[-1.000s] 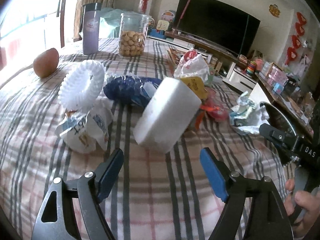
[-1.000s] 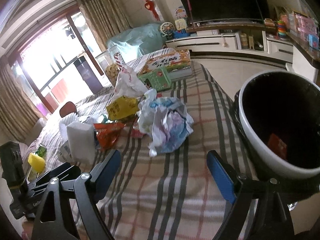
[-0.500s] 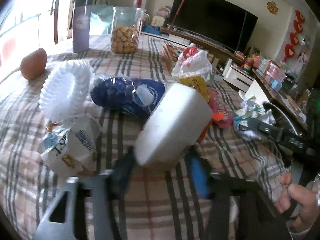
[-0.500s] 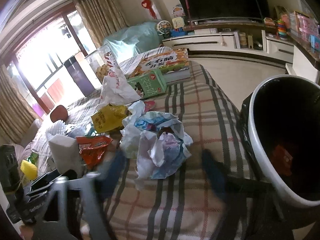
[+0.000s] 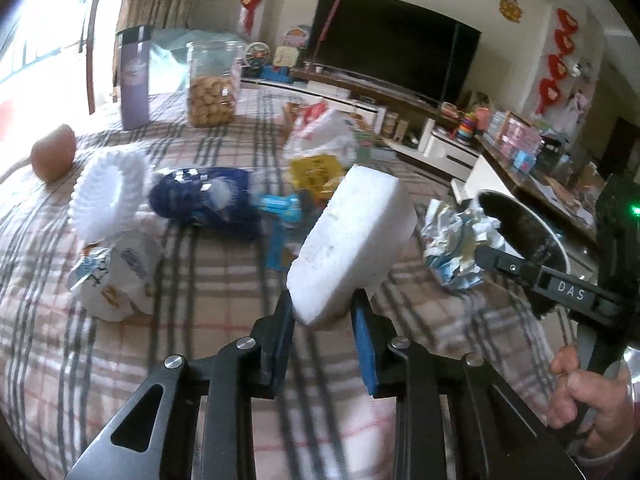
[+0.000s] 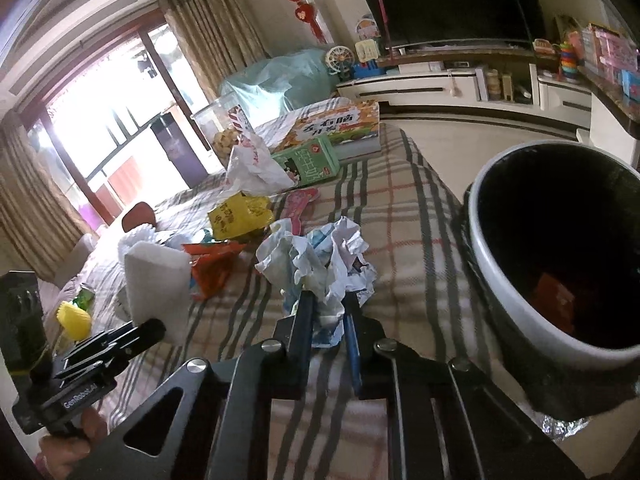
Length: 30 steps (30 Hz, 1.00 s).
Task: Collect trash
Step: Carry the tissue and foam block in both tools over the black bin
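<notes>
The left tongs (image 5: 322, 316) had just been closing and now pinched the near lower corner of the white foam block (image 5: 352, 240), which stood tilted above the checked tabletop (image 5: 200, 288). The right tongs (image 6: 329, 312) had likewise just been closing and were narrow around the near edge of the crumpled paper wad (image 6: 320, 256), which lay on the cloth just beside the dark, white-rimmed bin (image 6: 560, 248) at the table's right edge. Both grips looked shallow, so the step would go best by keeping the squeeze firm and lifting straight up before swinging either load across. The paper probably needed only a short carry to the bin; the foam block, held by one corner, could pivot or slip, so a slow, level move seemed wise. Other wrappers, among them a yellow bag (image 6: 240, 216) and an orange packet (image 6: 212, 268), lay uncollected.
</notes>
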Each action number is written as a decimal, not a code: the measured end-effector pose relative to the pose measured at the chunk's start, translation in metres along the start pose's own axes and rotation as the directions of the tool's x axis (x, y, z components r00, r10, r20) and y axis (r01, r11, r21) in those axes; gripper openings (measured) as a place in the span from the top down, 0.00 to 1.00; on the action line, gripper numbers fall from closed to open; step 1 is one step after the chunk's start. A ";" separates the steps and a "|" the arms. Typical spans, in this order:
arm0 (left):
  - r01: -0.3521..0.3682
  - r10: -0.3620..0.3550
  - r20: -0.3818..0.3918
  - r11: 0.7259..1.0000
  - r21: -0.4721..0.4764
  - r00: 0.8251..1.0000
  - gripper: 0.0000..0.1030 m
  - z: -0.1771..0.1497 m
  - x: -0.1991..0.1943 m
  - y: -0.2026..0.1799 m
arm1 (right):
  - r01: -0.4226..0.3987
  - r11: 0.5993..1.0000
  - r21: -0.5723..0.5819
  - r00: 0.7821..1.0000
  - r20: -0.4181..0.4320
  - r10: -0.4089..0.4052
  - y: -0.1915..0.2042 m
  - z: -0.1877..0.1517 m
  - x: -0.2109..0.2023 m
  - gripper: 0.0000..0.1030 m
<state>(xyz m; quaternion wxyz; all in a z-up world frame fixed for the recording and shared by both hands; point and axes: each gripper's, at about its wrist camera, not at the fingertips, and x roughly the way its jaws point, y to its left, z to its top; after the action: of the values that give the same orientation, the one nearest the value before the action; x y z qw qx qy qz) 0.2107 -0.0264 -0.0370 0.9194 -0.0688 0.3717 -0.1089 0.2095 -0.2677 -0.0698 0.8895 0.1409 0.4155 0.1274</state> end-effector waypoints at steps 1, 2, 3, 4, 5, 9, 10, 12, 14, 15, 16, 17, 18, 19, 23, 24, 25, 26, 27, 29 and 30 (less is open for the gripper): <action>0.007 -0.007 -0.001 1.000 0.007 1.000 0.74 0.000 0.000 -0.004 | -0.001 1.000 0.002 1.000 0.004 0.001 -0.001 -0.001 -0.004 0.87; 0.015 -0.015 -0.003 1.000 0.017 1.000 0.74 0.001 0.001 -0.007 | -0.002 1.000 0.005 1.000 0.012 0.002 -0.003 -0.002 -0.011 0.87; 0.020 -0.020 -0.005 1.000 0.024 1.000 0.74 0.001 0.000 -0.011 | -0.002 1.000 0.007 1.000 0.016 0.002 -0.004 -0.002 -0.013 0.87; 0.024 -0.024 -0.007 0.999 0.029 1.000 0.74 0.001 0.001 -0.013 | -0.002 1.000 0.012 1.000 0.024 0.002 -0.006 -0.002 -0.020 0.87; 0.031 -0.031 -0.011 0.999 0.037 0.999 0.74 0.001 0.002 -0.017 | -0.002 1.000 0.017 1.000 0.030 0.001 -0.008 -0.002 -0.024 0.87; 0.048 -0.046 -0.020 0.997 0.063 0.999 0.74 0.004 0.006 -0.027 | -0.001 0.999 0.036 0.998 0.055 -0.001 -0.016 -0.003 -0.039 0.87; 0.050 -0.048 -0.023 0.996 0.072 0.999 0.74 0.005 0.007 -0.031 | 0.000 0.999 0.038 0.998 0.058 -0.003 -0.018 -0.003 -0.041 0.87; 0.059 -0.056 -0.029 0.995 0.085 0.998 0.74 0.007 0.010 -0.037 | 0.005 0.999 0.046 0.998 0.068 -0.008 -0.023 -0.003 -0.048 0.87; 0.067 -0.065 -0.031 0.993 0.096 0.997 0.74 0.009 0.013 -0.042 | 0.010 0.998 0.055 0.997 0.078 -0.014 -0.029 -0.003 -0.054 0.88; 0.072 -0.069 -0.033 0.992 0.102 0.997 0.74 0.011 0.014 -0.044 | 0.012 0.998 0.060 0.997 0.081 -0.017 -0.032 -0.003 -0.057 0.89; 0.079 -0.076 -0.033 0.991 0.108 0.997 0.74 0.011 0.014 -0.051 | 0.014 0.998 0.064 0.996 0.084 -0.020 -0.034 -0.003 -0.059 0.89; 0.086 -0.083 -0.034 0.990 0.115 0.996 0.74 0.013 0.016 -0.054 | 0.017 0.997 0.070 0.996 0.091 -0.024 -0.039 -0.002 -0.063 0.89; 0.091 -0.087 -0.034 0.988 0.122 0.996 0.74 0.015 0.018 -0.058 | 0.019 0.997 0.073 0.995 0.094 -0.026 -0.040 -0.003 -0.064 0.89; 0.094 -0.090 -0.034 0.987 0.127 0.995 0.74 0.014 0.018 -0.062 | 0.020 0.997 0.080 0.995 0.101 -0.028 -0.044 -0.002 -0.068 0.90; 0.112 -0.107 -0.040 0.982 0.153 0.994 0.74 0.019 0.025 -0.076 | 0.023 0.995 0.095 0.992 0.121 -0.035 -0.054 0.000 -0.078 0.90; 0.116 -0.111 -0.042 0.980 0.162 0.993 0.74 0.021 0.027 -0.080 | 0.028 0.995 0.096 0.991 0.127 -0.040 -0.056 0.001 -0.080 0.90; 0.120 -0.114 -0.045 0.979 0.168 0.992 0.74 0.022 0.029 -0.083 | 0.032 0.995 0.098 0.990 0.133 -0.045 -0.058 0.001 -0.083 0.90; 0.123 -0.116 -0.047 0.977 0.175 0.992 0.74 0.022 0.031 -0.088 | 0.037 0.994 0.102 0.989 0.141 -0.051 -0.062 0.003 -0.086 0.90; 0.125 -0.118 -0.048 0.976 0.180 0.992 0.74 0.023 0.032 -0.091 | 0.040 0.994 0.105 0.988 0.145 -0.055 -0.064 0.003 -0.087 0.90; 0.132 -0.124 -0.053 0.973 0.191 0.991 0.74 0.025 0.037 -0.097 | 0.050 0.992 0.117 0.986 0.156 -0.068 -0.072 0.005 -0.092 0.90; 0.137 -0.128 -0.057 0.971 0.197 0.990 0.74 0.026 0.041 -0.100 | 0.053 0.991 0.121 0.985 0.158 -0.072 -0.074 0.004 -0.094 0.90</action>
<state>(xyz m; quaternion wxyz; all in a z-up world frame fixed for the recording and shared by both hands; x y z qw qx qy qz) 0.2428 -0.1321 -0.0246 0.9039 0.0018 0.3735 -0.2082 0.1627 -0.3691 -0.0275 0.9143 0.1891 0.3527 0.0631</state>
